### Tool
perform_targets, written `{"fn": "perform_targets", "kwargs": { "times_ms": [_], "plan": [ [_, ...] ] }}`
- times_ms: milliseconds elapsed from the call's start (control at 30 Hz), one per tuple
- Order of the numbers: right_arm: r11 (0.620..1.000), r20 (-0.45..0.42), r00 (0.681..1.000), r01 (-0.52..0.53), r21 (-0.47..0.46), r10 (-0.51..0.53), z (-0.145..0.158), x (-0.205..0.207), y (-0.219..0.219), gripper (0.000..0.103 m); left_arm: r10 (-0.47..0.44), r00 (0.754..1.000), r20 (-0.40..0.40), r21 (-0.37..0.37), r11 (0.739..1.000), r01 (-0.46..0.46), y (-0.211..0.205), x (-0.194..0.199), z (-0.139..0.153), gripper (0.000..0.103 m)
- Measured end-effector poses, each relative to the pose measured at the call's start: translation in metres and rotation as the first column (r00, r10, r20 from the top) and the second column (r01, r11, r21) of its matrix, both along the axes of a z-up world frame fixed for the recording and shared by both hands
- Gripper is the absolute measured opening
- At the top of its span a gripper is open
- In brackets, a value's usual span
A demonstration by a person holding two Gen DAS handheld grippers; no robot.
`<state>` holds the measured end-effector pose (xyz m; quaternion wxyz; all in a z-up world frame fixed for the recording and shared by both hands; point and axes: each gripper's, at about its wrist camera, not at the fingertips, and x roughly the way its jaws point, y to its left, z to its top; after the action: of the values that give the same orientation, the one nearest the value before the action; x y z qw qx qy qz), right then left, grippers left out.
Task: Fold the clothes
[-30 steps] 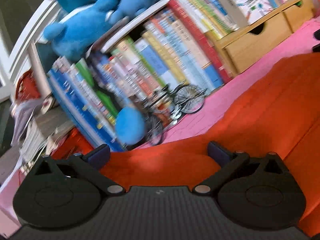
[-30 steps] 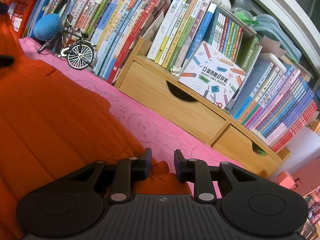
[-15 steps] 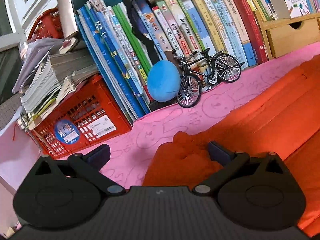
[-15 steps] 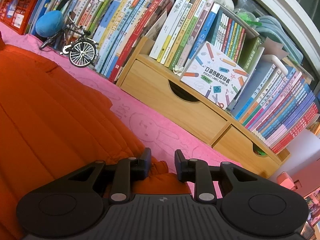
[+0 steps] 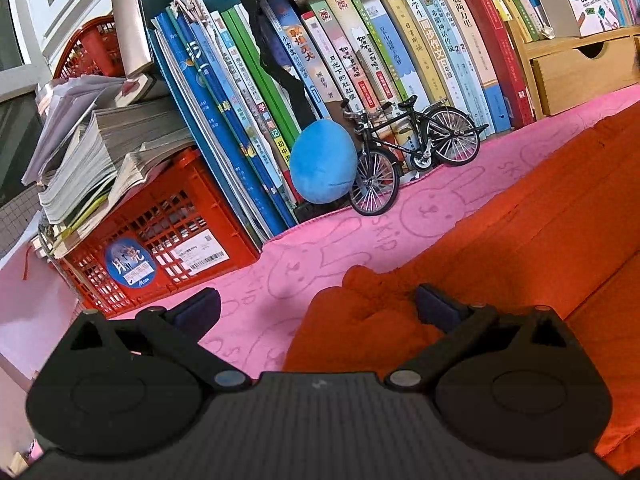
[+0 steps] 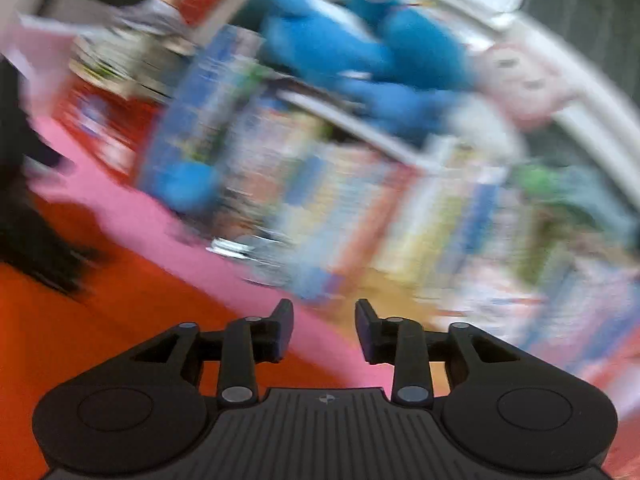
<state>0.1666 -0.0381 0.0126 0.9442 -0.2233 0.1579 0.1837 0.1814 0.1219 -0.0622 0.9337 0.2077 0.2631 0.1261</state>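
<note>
Now, in the left wrist view, the left gripper (image 5: 316, 312) has its jaws wide apart, over a bumpy corner of the orange garment (image 5: 500, 248) lying on the pink cloth (image 5: 320, 264) near the toy bicycle (image 5: 416, 152) and books.

Next, the right wrist view is blurry. The right gripper (image 6: 324, 330) has just been opening its jaws, with nothing between them. One fold looks finished. I think both need a new edge to grab.
</note>
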Motion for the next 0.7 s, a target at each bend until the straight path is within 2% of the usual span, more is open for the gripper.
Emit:
{"fn": "perform_targets", "kwargs": {
  "times_ms": [67,100,200,267,333,433,600,700],
  "plan": [
    [0.998,-0.096,0.995,-0.018,0.062,0.024,-0.010,0.007,0.016,0.036,0.002,1.000,0.001,-0.001,1.000,-0.002,0.001,0.000,0.000,0.103],
    [0.999,-0.102,0.995,-0.010,0.046,0.015,-0.018,0.008,0.019,0.036,0.004,1.000,0.003,-0.003,1.000,-0.004,0.001,0.000,0.001,0.103],
    [0.999,-0.073,0.997,0.026,-0.040,-0.029,-0.043,0.009,0.017,0.037,-0.001,1.000,0.010,-0.010,1.000,0.001,0.001,-0.001,0.001,0.103],
    [0.996,-0.059,0.997,0.050,-0.071,-0.055,-0.049,0.011,0.004,0.042,-0.005,1.000,0.012,-0.008,1.000,0.005,0.000,-0.002,0.001,0.103],
    [0.985,-0.001,0.993,0.113,-0.134,-0.115,-0.055,0.012,-0.009,0.042,-0.007,1.000,0.012,-0.013,1.000,0.007,0.001,-0.002,0.001,0.103],
    [0.959,0.052,0.976,0.217,-0.184,-0.211,-0.065,0.015,-0.040,0.042,-0.015,1.000,0.009,-0.026,1.000,0.015,0.002,-0.002,0.001,0.103],
    [0.908,0.042,0.932,0.360,-0.214,-0.360,-0.075,0.017,-0.096,0.042,-0.022,1.000,0.004,-0.047,0.999,0.022,0.004,-0.003,0.000,0.103],
    [0.886,0.040,0.916,0.395,-0.243,-0.398,-0.079,0.015,-0.123,0.041,-0.033,0.999,0.003,-0.055,0.998,0.033,0.004,-0.003,0.000,0.103]
  ]
}}
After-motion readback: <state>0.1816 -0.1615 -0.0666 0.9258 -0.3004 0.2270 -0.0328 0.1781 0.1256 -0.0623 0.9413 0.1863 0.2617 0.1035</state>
